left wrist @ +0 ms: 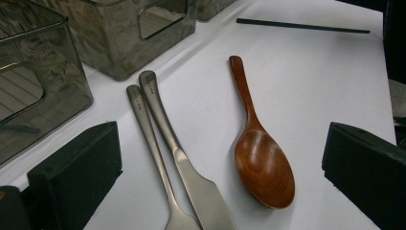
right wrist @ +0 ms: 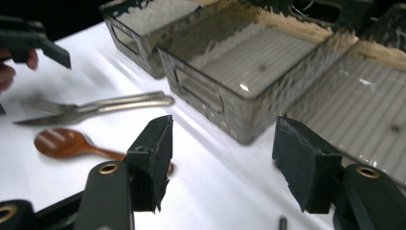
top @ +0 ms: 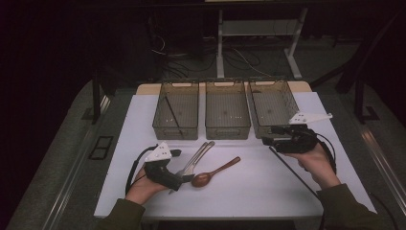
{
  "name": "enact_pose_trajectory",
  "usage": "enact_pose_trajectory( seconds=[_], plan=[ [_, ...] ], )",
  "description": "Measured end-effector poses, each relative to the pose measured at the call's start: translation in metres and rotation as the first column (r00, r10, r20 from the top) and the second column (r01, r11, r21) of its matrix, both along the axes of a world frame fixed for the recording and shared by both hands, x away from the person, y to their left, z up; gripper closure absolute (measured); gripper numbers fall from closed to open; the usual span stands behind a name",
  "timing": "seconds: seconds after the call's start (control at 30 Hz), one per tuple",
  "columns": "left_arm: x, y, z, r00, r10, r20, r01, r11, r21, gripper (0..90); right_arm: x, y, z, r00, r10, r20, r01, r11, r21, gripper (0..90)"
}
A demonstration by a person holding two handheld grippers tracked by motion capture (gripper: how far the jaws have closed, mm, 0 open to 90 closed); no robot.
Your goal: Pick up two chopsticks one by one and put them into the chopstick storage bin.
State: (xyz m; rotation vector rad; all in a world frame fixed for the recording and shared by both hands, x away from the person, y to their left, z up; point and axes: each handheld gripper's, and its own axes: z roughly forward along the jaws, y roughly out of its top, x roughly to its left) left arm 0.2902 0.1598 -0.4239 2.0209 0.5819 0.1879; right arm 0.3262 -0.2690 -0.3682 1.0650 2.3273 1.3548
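A brown wooden spoon [top: 214, 173] [left wrist: 261, 160] lies on the white table, bowl toward me. Beside it on the left are a metal fork [top: 190, 163] [left wrist: 148, 143] and a metal knife [top: 198, 155] [left wrist: 184, 167], side by side. My left gripper [top: 178, 168] [left wrist: 220, 143] stands open, its jaws wide on either side of these utensils and touching none of them. Farther right, my right gripper [top: 269, 135] [right wrist: 225, 158] is open and empty, just in front of the right bin [top: 268, 82]. A black chopstick [top: 292, 172] [left wrist: 301, 26] lies on the table under the right hand.
Three smoked clear bins stand in a row at the back. The left bin [top: 174, 130] holds one black chopstick [top: 172, 115]. The middle bin [top: 227, 130] [right wrist: 206, 96] looks empty. The table's front edge [top: 210, 216] is near my forearms.
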Motion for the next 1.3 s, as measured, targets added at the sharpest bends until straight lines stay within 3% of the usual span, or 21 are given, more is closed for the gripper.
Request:
enact_pose_trajectory(
  seconds=[0.27, 0.5, 0.6, 1.0, 1.3],
  plan=[
    [0.000, 0.001, 0.000, 1.0000, -0.001, 0.004, 0.001, 1.0000, 0.008, 0.0, -0.017, -0.017, -0.014, 0.9979, 0.032, -0.056, -0.032, 0.9995, 0.000, 44.1],
    [-0.001, 0.001, 0.000, 1.0000, -0.001, 0.007, 0.001, 0.9999, 0.013, 0.0, -0.032, -0.029, -0.023, 0.9983, 0.009, -0.058, -0.010, 0.9996, -0.025, 46.3],
    [-0.001, 0.002, 0.000, 1.0000, 0.001, 0.005, -0.001, 0.9999, 0.013, 0.0, -0.037, -0.034, -0.027, 0.9969, 0.004, -0.079, -0.007, 0.9994, -0.033, 49.6],
    [-0.002, 0.000, 0.000, 1.0000, -0.002, 0.005, 0.002, 0.9999, 0.017, 0.0, -0.059, -0.050, -0.047, 0.9897, -0.048, -0.135, 0.031, 0.9916, -0.126, 65.7],
    [-0.003, 0.001, 0.000, 1.0000, 0.002, 0.003, -0.002, 0.9999, 0.014, 0.0, -0.064, -0.064, -0.063, 0.9764, -0.120, -0.180, 0.079, 0.9730, -0.217, 76.1]
  ],
)
